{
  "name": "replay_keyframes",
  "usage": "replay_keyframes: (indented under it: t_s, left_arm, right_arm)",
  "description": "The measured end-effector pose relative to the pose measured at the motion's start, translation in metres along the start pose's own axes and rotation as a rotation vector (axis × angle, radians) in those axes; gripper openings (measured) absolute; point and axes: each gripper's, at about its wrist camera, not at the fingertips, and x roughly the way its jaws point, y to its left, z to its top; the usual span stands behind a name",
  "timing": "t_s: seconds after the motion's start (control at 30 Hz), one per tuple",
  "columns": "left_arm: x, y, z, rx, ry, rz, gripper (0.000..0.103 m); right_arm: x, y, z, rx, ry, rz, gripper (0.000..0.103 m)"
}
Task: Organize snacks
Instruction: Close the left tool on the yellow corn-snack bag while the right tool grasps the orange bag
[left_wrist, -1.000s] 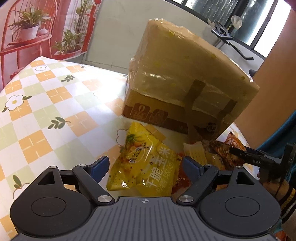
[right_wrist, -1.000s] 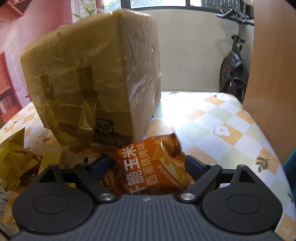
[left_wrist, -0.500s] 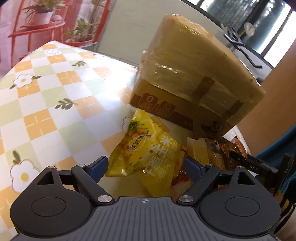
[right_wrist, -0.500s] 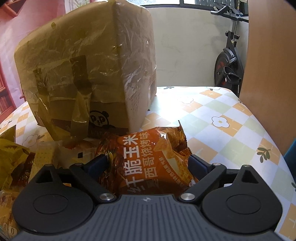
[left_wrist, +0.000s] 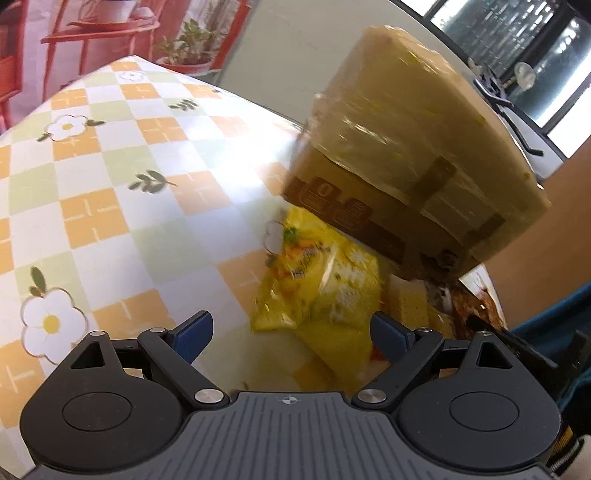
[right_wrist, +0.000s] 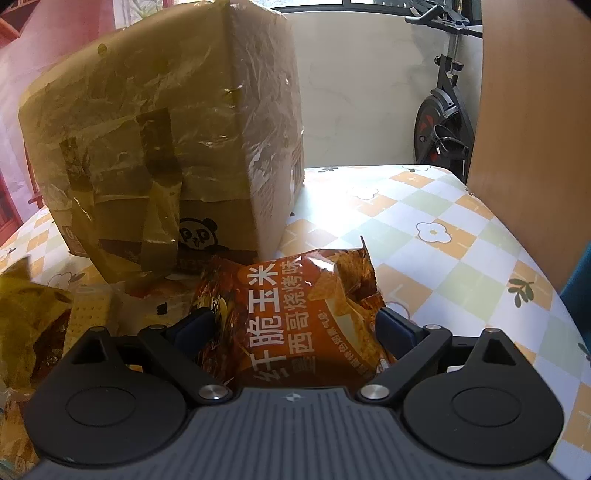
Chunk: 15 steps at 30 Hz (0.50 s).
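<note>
Left gripper (left_wrist: 291, 334) spread wide, jaws just been opening, gripping nothing; crinkled yellow snack packet (left_wrist: 317, 291) on checked tablecloth (left_wrist: 110, 206) just ahead between blue fingertips (left_wrist: 194, 330); right gripper (right_wrist: 293, 328) wide, just been opening; glossy orange-brown snack packet (right_wrist: 295, 317) between pads, contact unclear; taped cardboard box (right_wrist: 166, 140) beyond.

A crinkled yellow snack bag (left_wrist: 317, 291) lies flat on the table just before the taped cardboard box (right_wrist: 162, 136). To its right, an orange-brown corn chip bag (right_wrist: 295, 317) lies near the box's corner.

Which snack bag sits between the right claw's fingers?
The orange-brown bag with big white characters. It lies between the open right claw, while the yellow bag lies over by the left claw.
</note>
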Motion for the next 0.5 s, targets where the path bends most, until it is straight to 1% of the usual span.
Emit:
replay_keyframes:
  t_s: [0.07,0.17,0.3,0.4,0.5]
  left_arm:
    - [0.000,0.004,0.002,-0.019,0.005,0.004,0.093]
    - [0.001,0.008,0.000,-0.063,0.027,-0.043,0.093]
    - [0.007,0.002,-0.007,-0.080,0.048,-0.102,0.093]
    - [0.016,-0.006,-0.009,-0.083,0.037,-0.105,0.094]
    - [0.027,-0.011,-0.005,-0.088,0.015,-0.088,0.094]
  right_arm:
    - [-0.001,0.001,0.000,0.003,0.003,-0.004,0.096]
    - [-0.001,0.001,0.000,0.022,0.010,-0.014,0.096]
    - [-0.002,0.003,-0.003,0.032,0.002,-0.025,0.096]
    - [-0.003,0.003,-0.003,0.035,0.005,-0.023,0.096]
    - [-0.002,0.002,-0.002,0.032,0.010,-0.022,0.096]
